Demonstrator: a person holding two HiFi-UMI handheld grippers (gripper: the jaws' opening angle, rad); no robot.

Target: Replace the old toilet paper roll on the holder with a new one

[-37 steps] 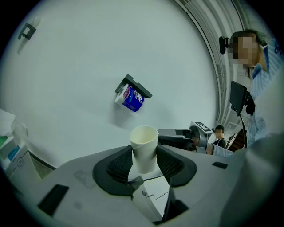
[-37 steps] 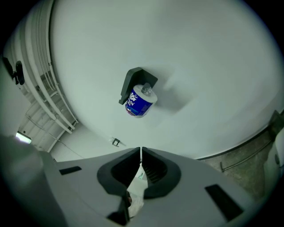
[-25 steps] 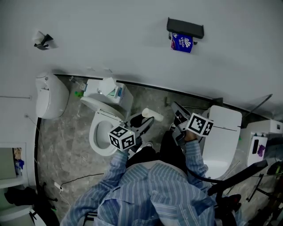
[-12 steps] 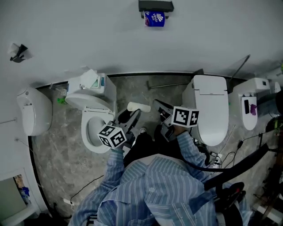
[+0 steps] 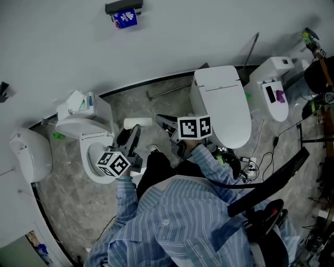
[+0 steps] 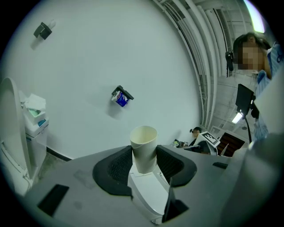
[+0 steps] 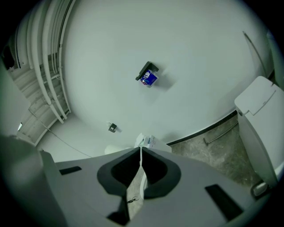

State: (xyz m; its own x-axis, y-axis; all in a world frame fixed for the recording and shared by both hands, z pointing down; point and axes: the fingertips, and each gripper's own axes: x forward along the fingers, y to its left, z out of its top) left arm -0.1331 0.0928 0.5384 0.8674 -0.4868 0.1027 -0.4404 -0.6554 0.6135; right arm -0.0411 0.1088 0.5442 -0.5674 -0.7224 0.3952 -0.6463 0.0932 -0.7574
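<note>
The left gripper [image 5: 131, 136] has its jaws part-way open and clamped on a pale cardboard tube [image 6: 143, 148]. The tube is bare of paper. In the left gripper view it stands upright between the dark pads, its open end on top. The right gripper [image 7: 141, 156], just to its right, has its jaws pressed fully together with nothing between them. Both are held out in front of a person in a striped shirt [image 5: 177, 224].

Beyond the grippers rises a plain white wall [image 5: 182, 36]. High on it, to the far left, a dark holder [image 5: 123, 7] carries a roll in a blue wrapper [image 5: 124, 19], well apart from both grippers.

Below, the floor is grey marbled tile [image 5: 68, 193]. A toilet with its bowl uncovered [image 5: 88, 156] sits near the left gripper, with a tissue box [image 5: 79, 101] on its tank. A second toilet, its lid closed [image 5: 222, 101], stands to the right of the right gripper. Cables [image 5: 261, 151] trail over the floor on the right.
</note>
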